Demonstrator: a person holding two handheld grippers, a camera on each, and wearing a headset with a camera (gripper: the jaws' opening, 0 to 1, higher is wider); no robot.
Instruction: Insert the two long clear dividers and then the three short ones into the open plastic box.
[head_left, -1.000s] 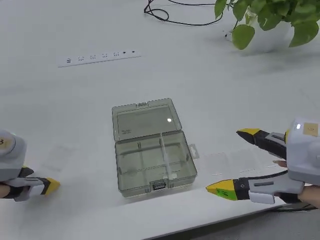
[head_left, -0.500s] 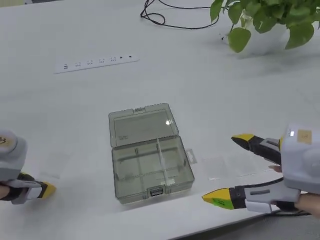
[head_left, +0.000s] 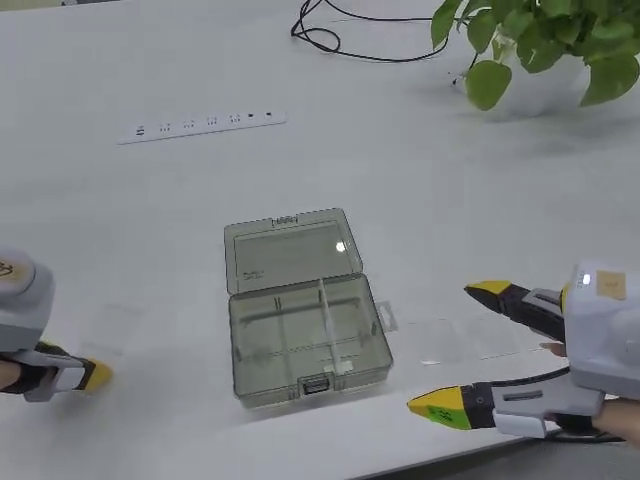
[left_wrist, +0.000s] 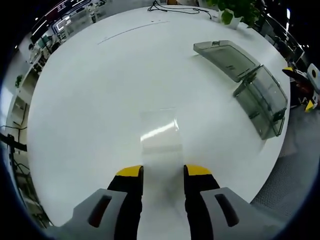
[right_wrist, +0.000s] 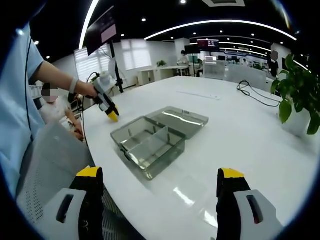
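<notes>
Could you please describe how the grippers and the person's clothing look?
Both the left gripper and right gripper have pale grey bodies and black jaws with yellow tips; the right has a green-marked tip. The shirt is light blue.

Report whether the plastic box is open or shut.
Open. The lid lies folded back flat behind the plastic box, leaving its inside exposed.

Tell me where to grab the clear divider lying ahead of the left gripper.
Take the clear divider by its near short edge, coming in low from the left gripper's side. It lies flat and thin, so only an edge likely offers the jaws a bite.
</notes>
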